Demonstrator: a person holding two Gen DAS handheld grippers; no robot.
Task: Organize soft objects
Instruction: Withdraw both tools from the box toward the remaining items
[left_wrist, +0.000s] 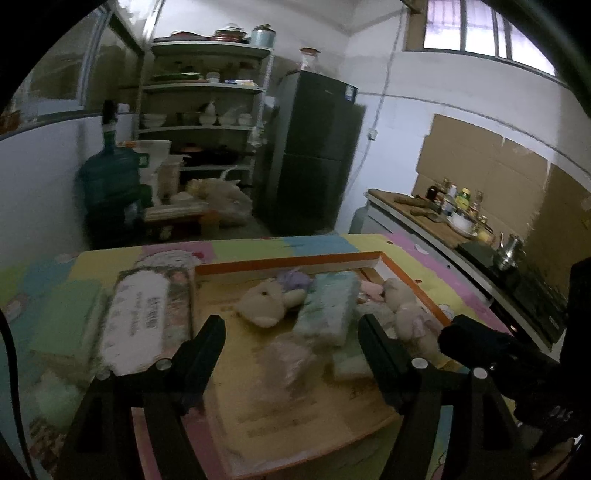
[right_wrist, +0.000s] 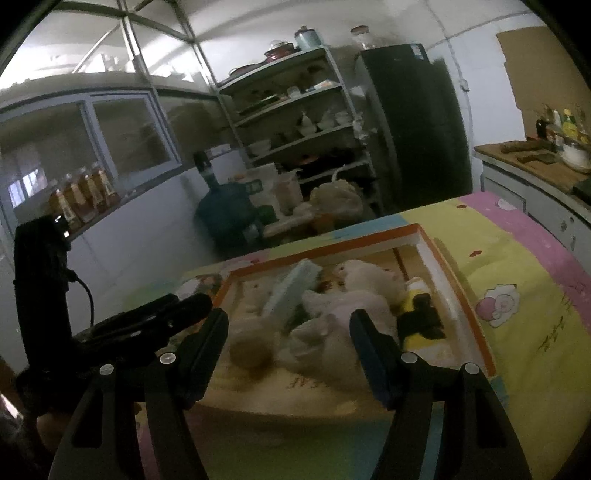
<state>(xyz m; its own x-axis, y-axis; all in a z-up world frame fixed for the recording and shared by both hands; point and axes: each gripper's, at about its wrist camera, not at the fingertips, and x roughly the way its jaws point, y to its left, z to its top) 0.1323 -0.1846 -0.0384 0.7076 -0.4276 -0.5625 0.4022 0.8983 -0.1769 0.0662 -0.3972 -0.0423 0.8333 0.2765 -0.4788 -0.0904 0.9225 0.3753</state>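
An orange-rimmed shallow box lies on a colourful mat. In it are a beige plush head, a purple plush, a pale green tissue pack, a beige plush doll, a clear-wrapped pack, a white plush and a yellow-black toy. My left gripper is open and empty above the box. My right gripper is open and empty above the soft toys. Each gripper's body shows in the other view.
A floral pack and a green pack lie left of the box on the mat. Behind the table are a shelf rack, a dark fridge, a water jug and a counter with bottles.
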